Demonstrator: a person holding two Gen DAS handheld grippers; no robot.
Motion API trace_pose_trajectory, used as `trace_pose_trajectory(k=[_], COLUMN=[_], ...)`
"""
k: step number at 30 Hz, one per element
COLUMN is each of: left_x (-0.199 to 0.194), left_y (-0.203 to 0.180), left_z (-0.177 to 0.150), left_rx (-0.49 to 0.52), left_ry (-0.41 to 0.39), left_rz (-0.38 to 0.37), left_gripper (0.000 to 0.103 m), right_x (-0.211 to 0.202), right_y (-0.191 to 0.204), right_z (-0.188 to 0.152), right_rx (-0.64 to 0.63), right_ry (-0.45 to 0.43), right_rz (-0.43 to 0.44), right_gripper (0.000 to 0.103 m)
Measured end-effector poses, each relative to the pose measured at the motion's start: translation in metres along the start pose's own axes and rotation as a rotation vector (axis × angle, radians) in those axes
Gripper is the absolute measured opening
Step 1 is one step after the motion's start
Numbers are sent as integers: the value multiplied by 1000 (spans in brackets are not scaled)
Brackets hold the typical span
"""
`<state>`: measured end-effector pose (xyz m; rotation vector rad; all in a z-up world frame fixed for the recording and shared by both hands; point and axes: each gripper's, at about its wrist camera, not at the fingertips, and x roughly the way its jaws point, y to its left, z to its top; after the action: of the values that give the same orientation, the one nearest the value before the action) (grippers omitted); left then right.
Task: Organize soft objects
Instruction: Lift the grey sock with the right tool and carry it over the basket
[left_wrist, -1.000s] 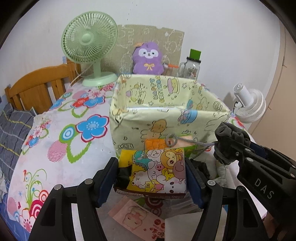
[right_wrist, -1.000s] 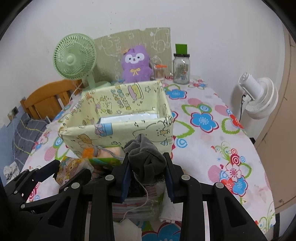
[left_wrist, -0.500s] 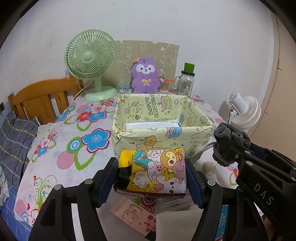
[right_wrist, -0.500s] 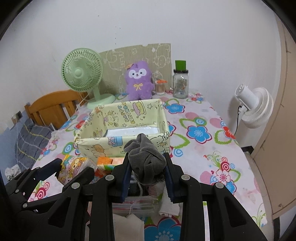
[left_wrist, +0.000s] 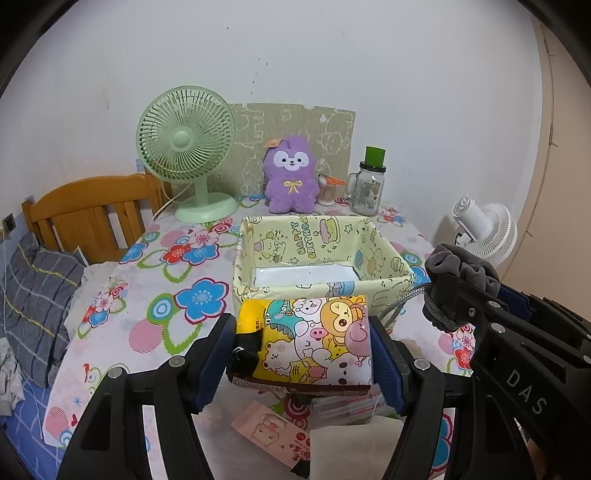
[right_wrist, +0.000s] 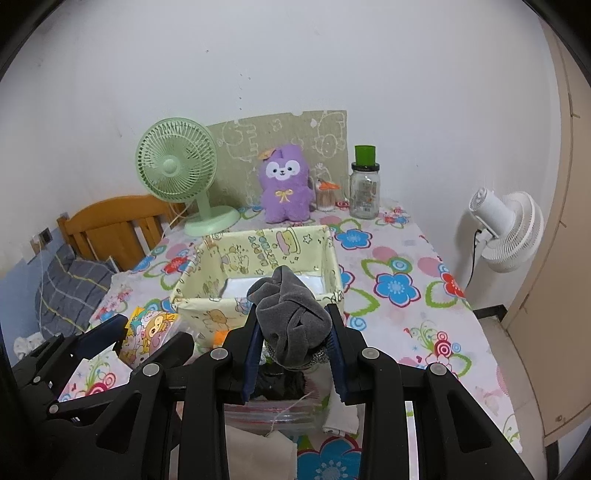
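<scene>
My left gripper (left_wrist: 303, 354) is shut on a soft cartoon-print pack (left_wrist: 306, 343), yellow with animal faces, lifted above the flowered tablecloth in front of a pale yellow fabric box (left_wrist: 317, 258). The same pack (right_wrist: 147, 332) shows at the lower left of the right wrist view. My right gripper (right_wrist: 293, 332) is shut on a bunched grey cloth (right_wrist: 290, 317) with a grey cord hanging from it, and the cloth (left_wrist: 465, 269) also appears at the right of the left wrist view. The box (right_wrist: 258, 269) is open-topped, and a white sheet lies flat on its bottom.
A green desk fan (left_wrist: 186, 147), a purple plush (left_wrist: 291, 177) and a glass jar with a green lid (left_wrist: 369, 184) stand along the back wall. A white fan (right_wrist: 506, 225) stands off the table's right edge. Pink packets and white paper (left_wrist: 273, 432) lie below the grippers. A wooden bed frame (left_wrist: 88, 214) is left.
Both grippers have risen and pulled back from the box with their loads still held. The box now looks smaller and farther off, and its inside is visible.
</scene>
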<state>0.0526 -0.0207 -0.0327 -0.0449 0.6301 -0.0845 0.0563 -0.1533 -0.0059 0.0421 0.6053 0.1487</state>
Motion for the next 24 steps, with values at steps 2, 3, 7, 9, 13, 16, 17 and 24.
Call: trace_pose_trajectory(k=[2,3,7,9,13,16,17,24], left_x=[-2,-3,-4,-4,-3,0,1,12], left_y=[-1,-1,-2,-2,-2,-3,-3,-1], left_z=[3,5,11,14,19,25,26,39], left_rx=[4,5,8,12,16,20,20,20], left_ry=[-4,-8,-19,-22,-23,-24,-24,-26], left_rz=[6,6,7,6,4,3,3,9], left_gripper=[72,72,72,72,72,72,72,72], right_x=[-1,-1,-3,-3,-1,1,2,14], right_y=[0,1,1,1,0,-1,-2,-3], right_z=[2,5,11,14,19,24,26,38], right_rx=[0,-1,-2,0,4,8,8,11], right_ry=[-2,-6,-18,-21,-22,-23,-23,-23], right_rz=[3,4,0,-3,-9,-15,-17,-16], right_gripper=[35,35,35,35,35,35,35,35])
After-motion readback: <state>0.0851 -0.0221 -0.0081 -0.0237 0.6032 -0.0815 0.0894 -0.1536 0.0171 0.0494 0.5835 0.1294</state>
